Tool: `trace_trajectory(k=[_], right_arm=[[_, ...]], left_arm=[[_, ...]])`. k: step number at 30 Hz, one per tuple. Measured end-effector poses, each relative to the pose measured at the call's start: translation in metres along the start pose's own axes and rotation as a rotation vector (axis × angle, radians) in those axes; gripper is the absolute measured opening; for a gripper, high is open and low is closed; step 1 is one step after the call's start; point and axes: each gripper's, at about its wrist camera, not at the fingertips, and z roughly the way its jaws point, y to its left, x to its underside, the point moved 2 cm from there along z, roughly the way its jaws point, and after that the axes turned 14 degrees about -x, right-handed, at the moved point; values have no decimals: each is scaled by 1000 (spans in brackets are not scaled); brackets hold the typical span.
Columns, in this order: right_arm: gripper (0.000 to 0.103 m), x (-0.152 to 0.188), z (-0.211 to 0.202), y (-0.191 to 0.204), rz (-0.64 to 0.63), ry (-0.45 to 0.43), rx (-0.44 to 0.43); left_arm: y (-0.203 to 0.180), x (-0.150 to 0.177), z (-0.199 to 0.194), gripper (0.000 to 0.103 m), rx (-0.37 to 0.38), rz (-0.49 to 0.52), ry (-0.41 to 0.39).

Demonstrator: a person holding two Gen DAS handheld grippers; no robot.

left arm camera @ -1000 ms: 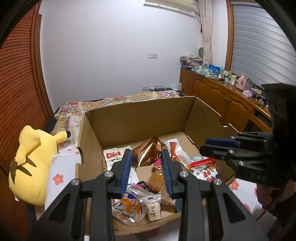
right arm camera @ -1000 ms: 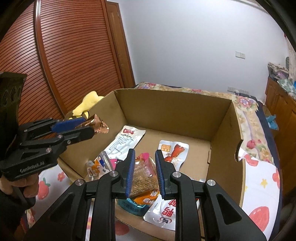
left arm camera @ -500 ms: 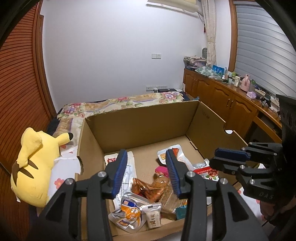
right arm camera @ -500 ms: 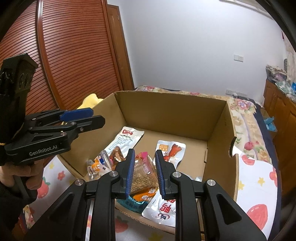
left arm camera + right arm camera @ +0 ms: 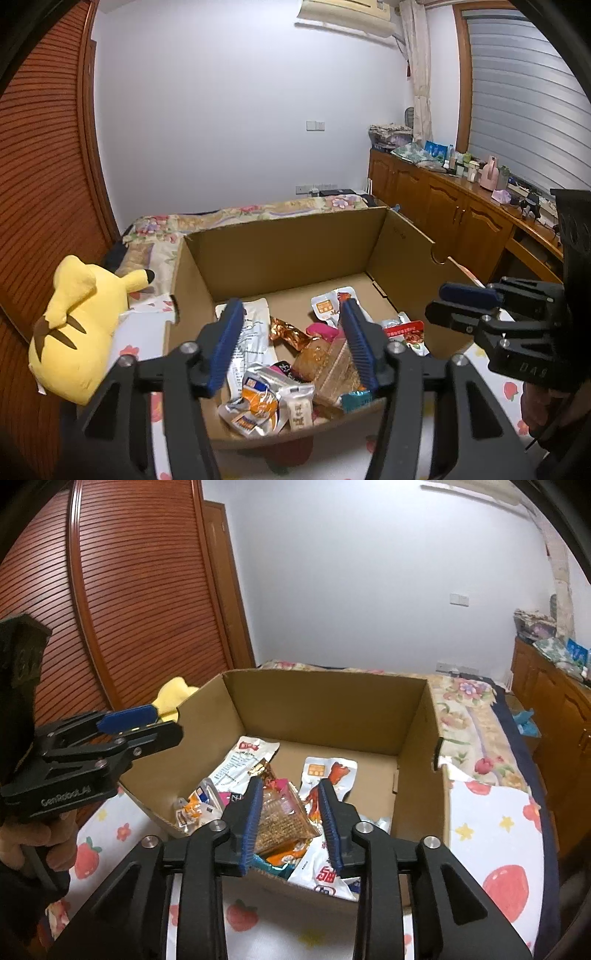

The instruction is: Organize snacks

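Note:
An open cardboard box (image 5: pixel 291 243) (image 5: pixel 332 701) sits on the bed and holds several snack packets. A copper foil packet (image 5: pixel 286 332) lies loose in the box among them. My left gripper (image 5: pixel 291 343) is open and empty above the box's near edge; it also shows in the right wrist view (image 5: pixel 144 723). My right gripper (image 5: pixel 291 819) is open and empty above the near edge, over a clear packet of brown biscuits (image 5: pixel 284 819). It shows at the right of the left wrist view (image 5: pixel 461 306).
A yellow plush toy (image 5: pixel 81 325) lies left of the box on the strawberry-print bedsheet (image 5: pixel 491 834). A wooden sliding door (image 5: pixel 140 590) stands at the left. Wooden cabinets (image 5: pixel 454 221) with clutter line the right wall.
My left gripper opened and let go of the copper foil packet, which fell into the box. Both grippers have risen and drawn back. My right gripper opened wider.

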Motion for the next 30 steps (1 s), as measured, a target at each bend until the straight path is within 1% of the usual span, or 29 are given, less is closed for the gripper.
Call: trace_trajectory(k=[3,4,5,6,7,9,11,12,16,20,22,25,26,27,30], right_arm=[[46,0,-11,4,9,-27,11],[52,0,-15,5,9,-35,14],[54,-1,-19,7,9,-44,18],[55,-1,-22,9,10,-51,21],[58,-1,-26,11,11,-59,24],[63,-1,-33,15,6,-70,35],[71,-1,-39,19,0,-83,45],[73,-1,-43,21,-2,-92,56],[90,0,-55,30,-15,-125,94],[95,2,-65,42,-57,-137,149],[96,3,-71,48,-70,-143,158],[102,7,-80,54,-80,-159,171],[103,7,-83,56,-82,-170,175],[103,9,-86,58,-83,-179,174],[103,12,-96,64,-80,-200,182]], left_arm=[[2,2,-15,58,0,0,-17],[2,3,-20,60,-5,2,-25],[3,4,-26,61,-11,3,-34],[4,5,-31,68,-15,4,-43],[5,5,-37,77,-17,3,-54],[6,7,-50,80,-22,-1,-87],[6,7,-59,86,-36,7,-101],[7,7,-64,90,-42,6,-109],[8,8,-83,92,-59,-7,-138],[10,9,-100,92,-78,-44,-135],[11,10,-107,92,-91,-55,-139],[12,12,-118,92,-124,-64,-160],[12,13,-123,93,-122,-60,-169],[12,15,-127,98,-116,-55,-174],[10,19,-136,99,-126,-60,-191]])
